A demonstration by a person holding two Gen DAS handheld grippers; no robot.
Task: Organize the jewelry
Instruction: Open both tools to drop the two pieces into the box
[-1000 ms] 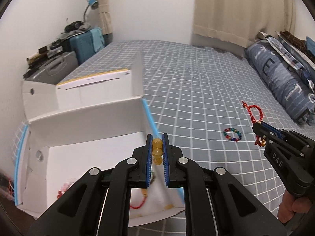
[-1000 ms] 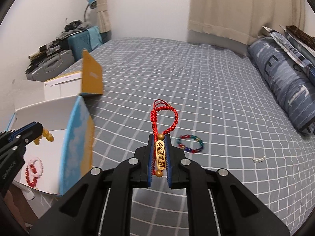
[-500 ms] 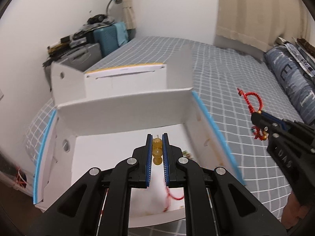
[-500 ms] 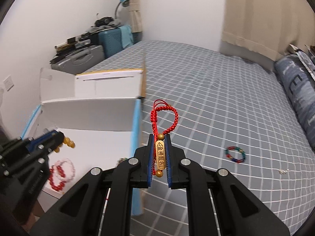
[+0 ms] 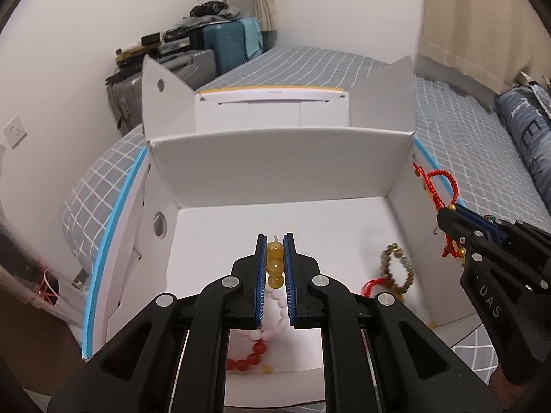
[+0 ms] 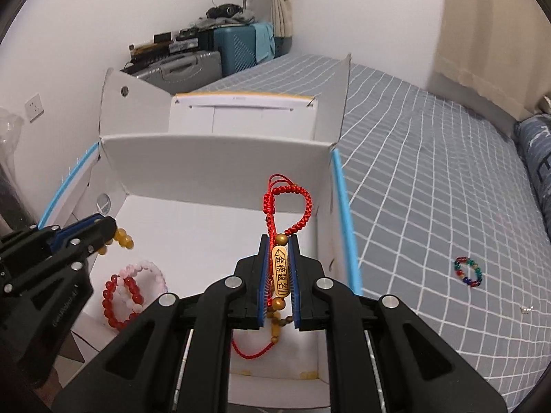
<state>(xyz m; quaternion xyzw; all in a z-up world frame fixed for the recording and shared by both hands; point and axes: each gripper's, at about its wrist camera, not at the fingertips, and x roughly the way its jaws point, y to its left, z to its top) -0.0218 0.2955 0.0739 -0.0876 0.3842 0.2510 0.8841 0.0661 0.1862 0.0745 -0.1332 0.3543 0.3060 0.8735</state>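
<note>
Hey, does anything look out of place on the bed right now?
Yes. A multicolored bead bracelet and a tiny pale piece lie loose on the checked bedspread, outside the white box that holds the other bracelets.

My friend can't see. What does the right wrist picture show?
The right gripper, jaws shut, holds a red cord charm over an open white box. The left gripper holds yellow beads above red and pink bracelets; a colorful bracelet lies on the bed.
</note>
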